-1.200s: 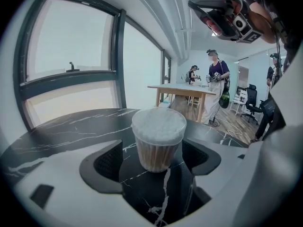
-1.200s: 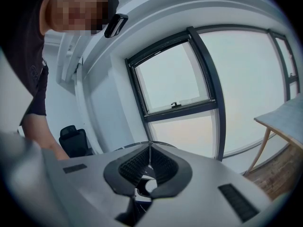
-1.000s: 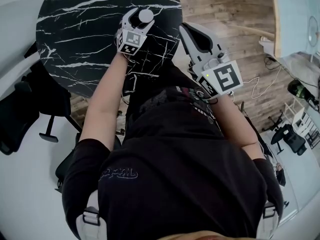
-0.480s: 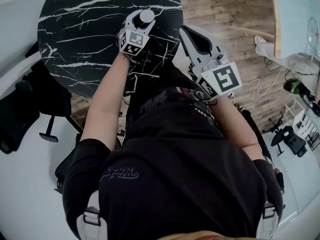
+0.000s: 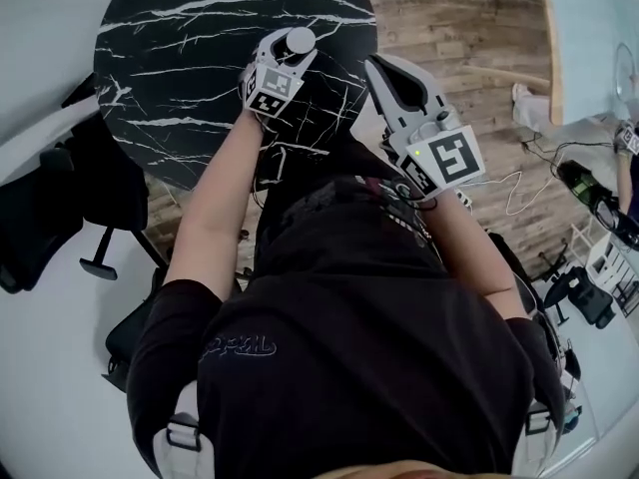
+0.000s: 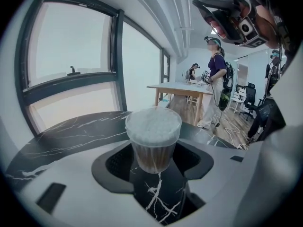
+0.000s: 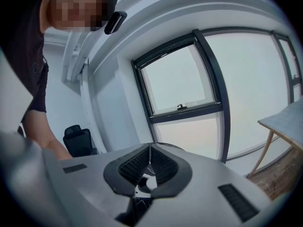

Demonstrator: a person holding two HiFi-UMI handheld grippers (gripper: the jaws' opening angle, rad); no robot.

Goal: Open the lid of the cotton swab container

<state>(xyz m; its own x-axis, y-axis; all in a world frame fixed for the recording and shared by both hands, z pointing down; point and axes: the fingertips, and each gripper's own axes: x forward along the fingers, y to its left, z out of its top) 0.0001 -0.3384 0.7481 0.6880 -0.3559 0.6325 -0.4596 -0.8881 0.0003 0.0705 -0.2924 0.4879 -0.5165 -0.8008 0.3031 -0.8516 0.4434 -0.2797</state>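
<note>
The cotton swab container (image 6: 153, 138) is a small clear cup packed with swabs under a frosted white lid. It stands upright between the jaws of my left gripper (image 6: 153, 157), which have just been closing and now press on its sides. In the head view the container (image 5: 298, 40) shows at the tip of the left gripper (image 5: 285, 53), over the black marble table (image 5: 180, 58). My right gripper (image 5: 377, 68) hovers at the table's right edge, a short way from the container. Its jaws (image 7: 149, 150) are shut with nothing between them.
The round table (image 6: 71, 134) has wood floor (image 5: 449, 18) to its right and a black office chair (image 5: 60, 208) at its left. Beyond the container, people (image 6: 215, 74) stand by a wooden table (image 6: 182, 86). Large windows line the wall.
The left gripper's jaws have drawn in on the container, and it has come up a little off the table. The right gripper has stayed where it was.
</note>
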